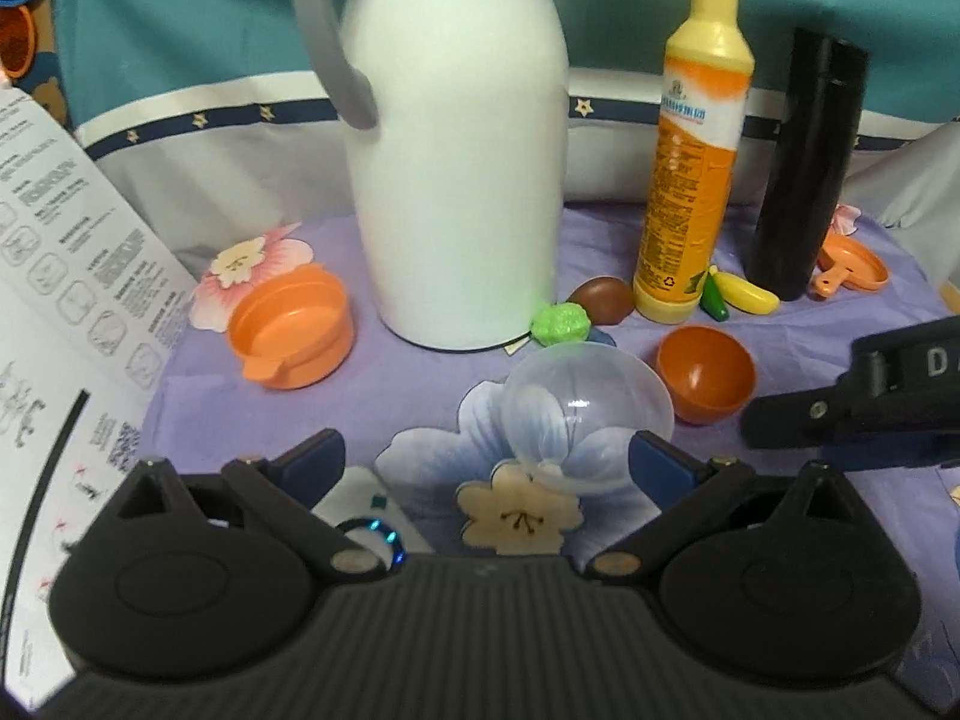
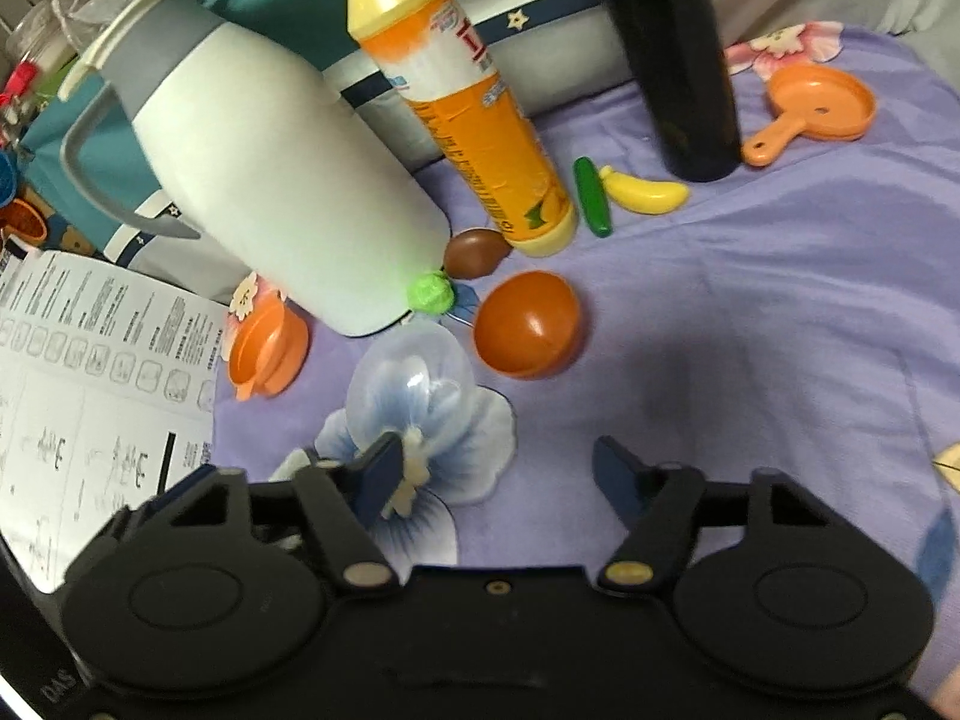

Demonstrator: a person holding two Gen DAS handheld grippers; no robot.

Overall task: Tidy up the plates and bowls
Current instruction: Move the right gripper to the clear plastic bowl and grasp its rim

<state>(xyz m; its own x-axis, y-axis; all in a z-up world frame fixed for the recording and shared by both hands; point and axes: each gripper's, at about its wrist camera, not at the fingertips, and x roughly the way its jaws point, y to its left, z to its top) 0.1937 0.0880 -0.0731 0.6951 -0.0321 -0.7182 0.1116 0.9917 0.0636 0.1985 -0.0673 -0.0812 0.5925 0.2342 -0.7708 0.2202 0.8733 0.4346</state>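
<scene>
A clear plastic bowl (image 1: 585, 402) lies tilted on the purple flowered cloth, just ahead of my open, empty left gripper (image 1: 486, 462). A dark orange round bowl (image 1: 705, 381) sits right of it. An orange pot with a lip (image 1: 291, 327) stands at the left, and an orange flat pan (image 1: 852, 267) at the far right. In the right wrist view, my right gripper (image 2: 501, 471) is open and empty above the cloth, nearer than the clear bowl (image 2: 411, 381) and the orange bowl (image 2: 528, 324). The pot (image 2: 267, 348) and pan (image 2: 819, 105) show there too.
A tall white jug (image 1: 459, 150), an orange detergent bottle (image 1: 690, 162) and a black flask (image 1: 801, 168) stand at the back. Toy food lies between them: a green lump (image 1: 561, 324), a brown egg shape (image 1: 603, 300), a banana (image 1: 747, 294). A printed sheet (image 1: 66, 276) lies left.
</scene>
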